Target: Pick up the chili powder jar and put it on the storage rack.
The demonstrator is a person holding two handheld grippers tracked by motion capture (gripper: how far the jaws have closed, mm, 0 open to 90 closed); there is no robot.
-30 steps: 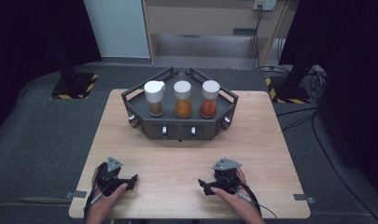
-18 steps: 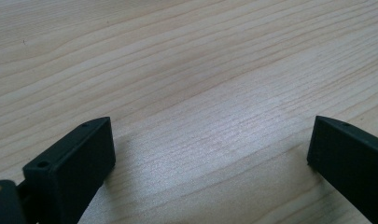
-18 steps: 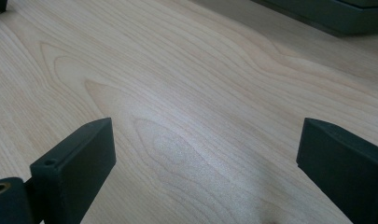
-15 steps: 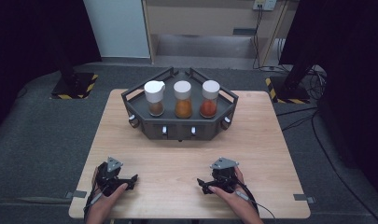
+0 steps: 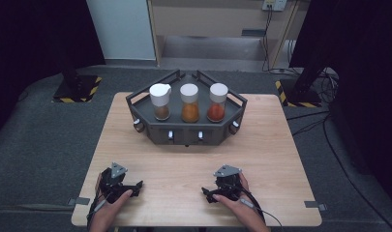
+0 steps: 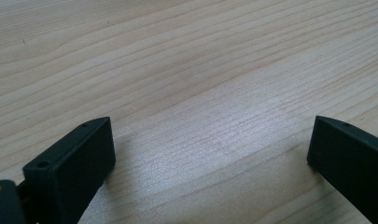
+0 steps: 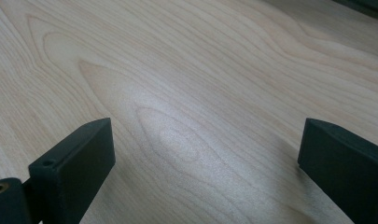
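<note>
High view puts the three white-capped jars, the brown-filled jar (image 5: 160, 101), the orange-filled jar (image 5: 189, 103) and the red-filled jar (image 5: 218, 102), upright in a row on the dark rack (image 5: 150, 129) at the far middle of the wooden table (image 5: 276, 145), close beside one another. Left gripper (image 5: 135, 184) and right gripper (image 5: 206, 192) rest at the near edge, well apart from the rack; both gripper views show jaws spread wide over bare wood, holding nothing. Risk, as judged: the tight spacing could make a wide jaw knock a neighbouring jar on approach. A grip on a smooth cap could slip. The rack's raised rails could catch a low reach.
</note>
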